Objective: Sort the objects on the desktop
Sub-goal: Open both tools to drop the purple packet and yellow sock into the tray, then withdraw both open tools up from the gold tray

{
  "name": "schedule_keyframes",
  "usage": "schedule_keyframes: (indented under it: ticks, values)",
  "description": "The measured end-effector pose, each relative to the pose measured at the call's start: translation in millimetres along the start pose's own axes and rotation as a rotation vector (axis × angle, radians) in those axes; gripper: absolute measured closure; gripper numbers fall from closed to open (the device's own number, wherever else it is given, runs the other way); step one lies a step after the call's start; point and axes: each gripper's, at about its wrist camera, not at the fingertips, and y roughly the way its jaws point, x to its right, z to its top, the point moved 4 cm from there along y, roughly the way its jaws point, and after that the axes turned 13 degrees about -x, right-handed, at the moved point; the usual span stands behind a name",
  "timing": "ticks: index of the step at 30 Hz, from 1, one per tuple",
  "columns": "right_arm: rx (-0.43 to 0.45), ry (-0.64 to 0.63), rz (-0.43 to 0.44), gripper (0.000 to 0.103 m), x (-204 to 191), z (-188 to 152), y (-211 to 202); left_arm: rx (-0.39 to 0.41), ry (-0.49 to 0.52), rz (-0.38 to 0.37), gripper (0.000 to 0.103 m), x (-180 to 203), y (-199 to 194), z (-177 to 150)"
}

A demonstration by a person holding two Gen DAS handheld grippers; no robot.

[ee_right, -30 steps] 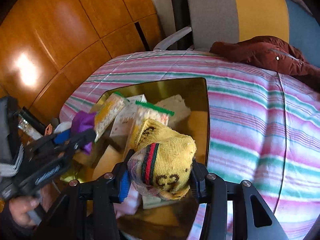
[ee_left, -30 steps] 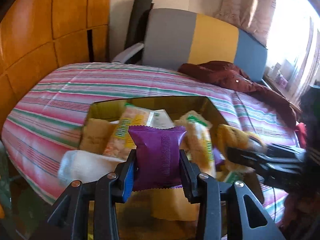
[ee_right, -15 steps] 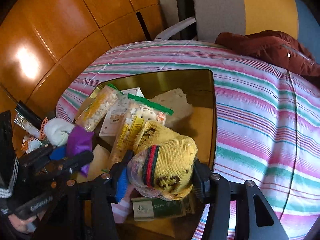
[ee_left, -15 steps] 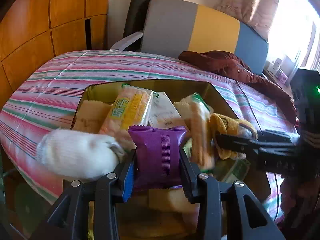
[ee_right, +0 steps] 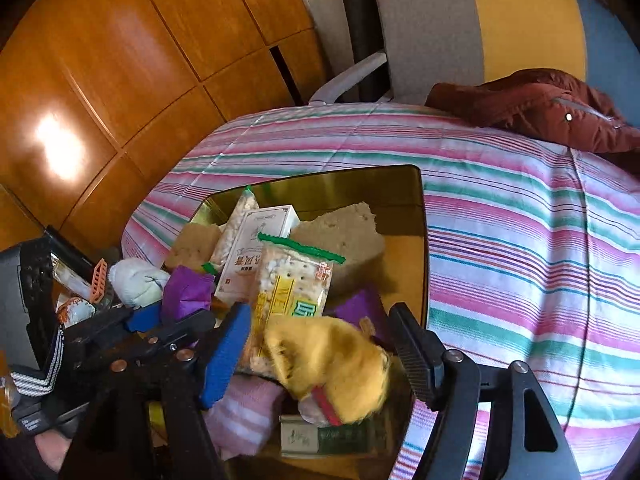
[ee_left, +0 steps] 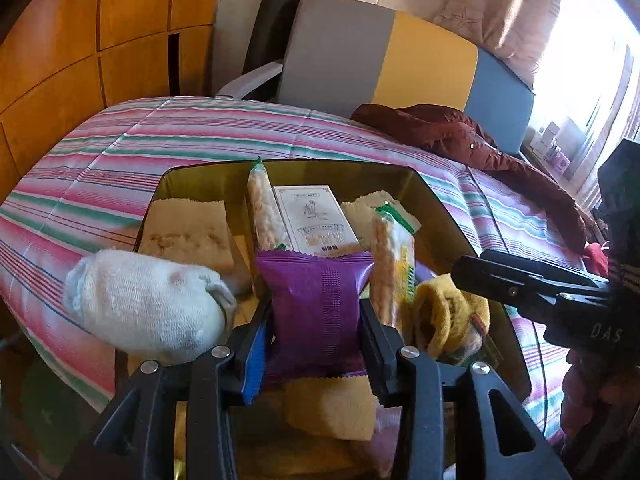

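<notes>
The left gripper (ee_left: 316, 330) has its fingers (ee_left: 254, 344) clenched on a purple snack packet (ee_left: 316, 312), which stands upright between them above the near end of a gold tray (ee_left: 436, 204). The tray rests on a bed covered with a pink, green and white striped blanket (ee_left: 120, 160).

The right gripper (ee_right: 320, 356) has its fingers (ee_right: 226, 354) spread wide apart, released. A yellow knitted sock (ee_right: 332, 364) with a red band sits blurred in the gap between them, touching neither finger clearly, over the near right corner of the tray. In the left wrist view the same sock (ee_left: 444, 320) lies just beside the purple packet, under the tip of the right gripper (ee_left: 520, 280).

Inside the tray, a white box (ee_left: 316, 220) with printed drawing lies in the middle, flanked by two clear cracker packs with green seals: one (ee_left: 262, 212) on edge at its left, another (ee_left: 392, 264) leaning at its right. Tan sponge-like slabs (ee_left: 188, 232) lie at the left and far right of the tray. A white sock (ee_left: 148, 308) sits at the near left edge of the tray, just beside the left gripper. A second purple packet (ee_right: 360, 308) and a pink striped cloth (ee_right: 244, 412) lie beneath the yellow sock. A dark red jacket (ee_right: 536, 108) is heaped at the far right corner of the bed, in front of a grey, yellow and blue chair (ee_right: 480, 24).
</notes>
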Motion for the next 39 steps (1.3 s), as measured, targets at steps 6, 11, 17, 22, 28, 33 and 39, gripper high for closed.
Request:
schedule_keyframes:
  ticks: [6, 11, 17, 22, 28, 33, 39]
  values:
    - [0.006, -0.033, -0.004, 0.052, -7.6, -19.7, -9.5, 0.01, 0.029, -0.026, 0.061, 2.1, -9.1, -10.9]
    - [-0.014, -0.062, 0.01, 0.054, -22.8, -33.5, -2.8, 0.013, 0.024, -0.052, 0.056, -1.9, -15.7, -17.9]
    - [-0.039, -0.08, 0.01, 0.054, -31.7, -27.6, 16.9, 0.003, 0.018, -0.056, 0.051, -8.5, -14.9, -20.3]
    - [-0.066, -0.068, -0.031, 0.054, -27.9, -17.0, 36.6, 0.07, 0.014, -0.035, 0.05, -11.3, -30.6, -14.6]
    - [-0.026, -0.027, -0.017, 0.054, -26.1, -18.7, 23.2, 0.108, -0.064, 0.01, 0.05, -23.4, -34.6, -4.6]
    - [0.039, 0.006, -0.029, 0.045, -25.2, -26.1, -0.4, 0.134, -0.104, 0.01, 0.05, -33.0, -39.9, -2.5]
    - [0.097, 0.008, -0.085, 0.037, -32.6, -31.1, -18.6, 0.172, -0.155, 0.006, 0.05, -42.4, -50.6, 2.2]
